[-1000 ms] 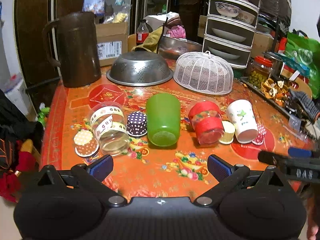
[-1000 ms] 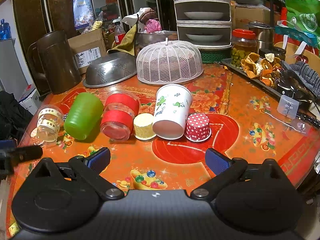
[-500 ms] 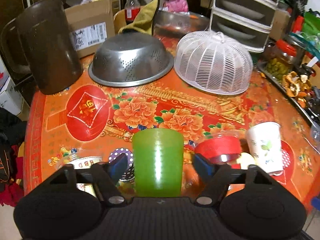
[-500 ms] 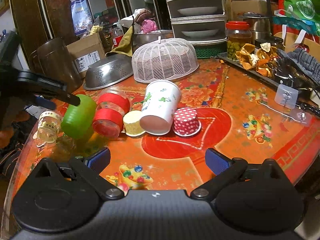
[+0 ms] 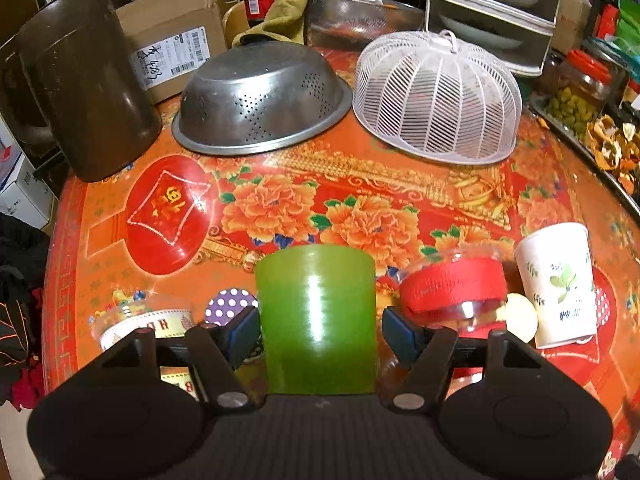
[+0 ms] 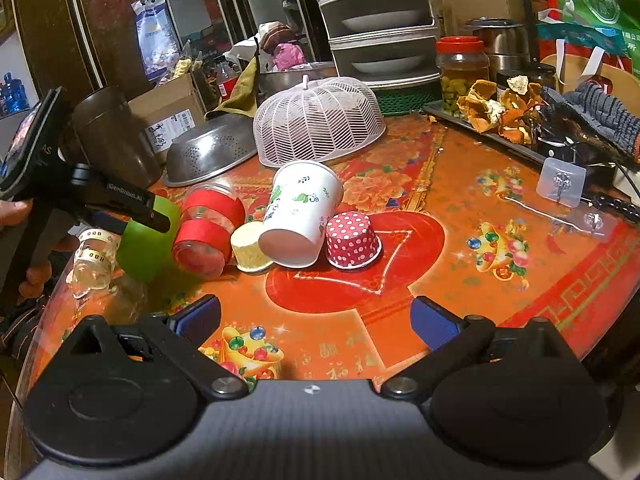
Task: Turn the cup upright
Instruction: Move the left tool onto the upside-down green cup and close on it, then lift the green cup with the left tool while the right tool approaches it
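A green cup lies on its side on the red floral table, framed between the blue pads of the left gripper, whose fingers sit spread just off its walls with small gaps either side. The right gripper hovers apart from the cup, fingers spread and empty. A clean flip likely calls for squeezing squarely across the cup's middle, lifting clear of its neighbours, then rotating so the mouth faces up. Beside the green cup lie one clear cup banded in red, one clear cup banded in white and one white paper cup; three small cupcake liners sit among them.
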